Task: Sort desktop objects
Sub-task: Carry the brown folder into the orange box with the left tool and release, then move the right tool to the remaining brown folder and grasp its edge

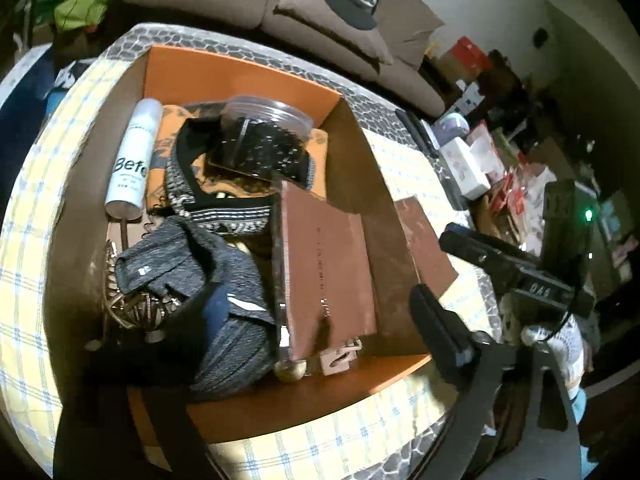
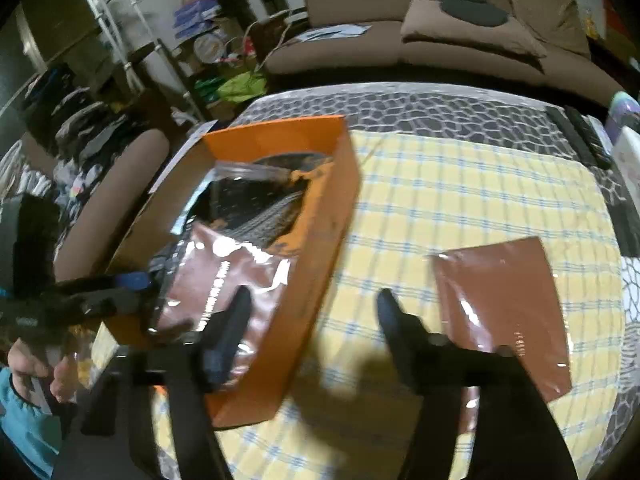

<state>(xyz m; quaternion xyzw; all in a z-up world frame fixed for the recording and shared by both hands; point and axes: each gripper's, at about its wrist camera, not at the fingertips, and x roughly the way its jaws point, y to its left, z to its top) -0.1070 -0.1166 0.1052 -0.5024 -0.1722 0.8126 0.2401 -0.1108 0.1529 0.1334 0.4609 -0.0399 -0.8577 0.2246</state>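
An orange box [image 1: 240,76] on the yellow checked cloth holds a white bottle [image 1: 132,156], a clear jar [image 1: 264,136], a patterned band [image 1: 224,216], grey cloth [image 1: 192,264] and a brown packet [image 1: 324,264] leaning against its right wall. My left gripper [image 1: 256,320] hangs open above the box, holding nothing. In the right wrist view my right gripper [image 2: 313,298] is open astride the box wall [image 2: 320,280]: one finger over the packet in the box [image 2: 224,276], the other over the cloth. A second brown packet [image 2: 504,312] lies flat on the cloth to its right.
Remote controls [image 2: 588,140] and white boxes [image 1: 464,168] crowd the table's far right edge. A brown sofa [image 2: 440,44] stands behind the table, and a brown chair [image 2: 112,200] to the left of the box. A hand [image 2: 32,360] holds the left gripper [image 2: 92,300].
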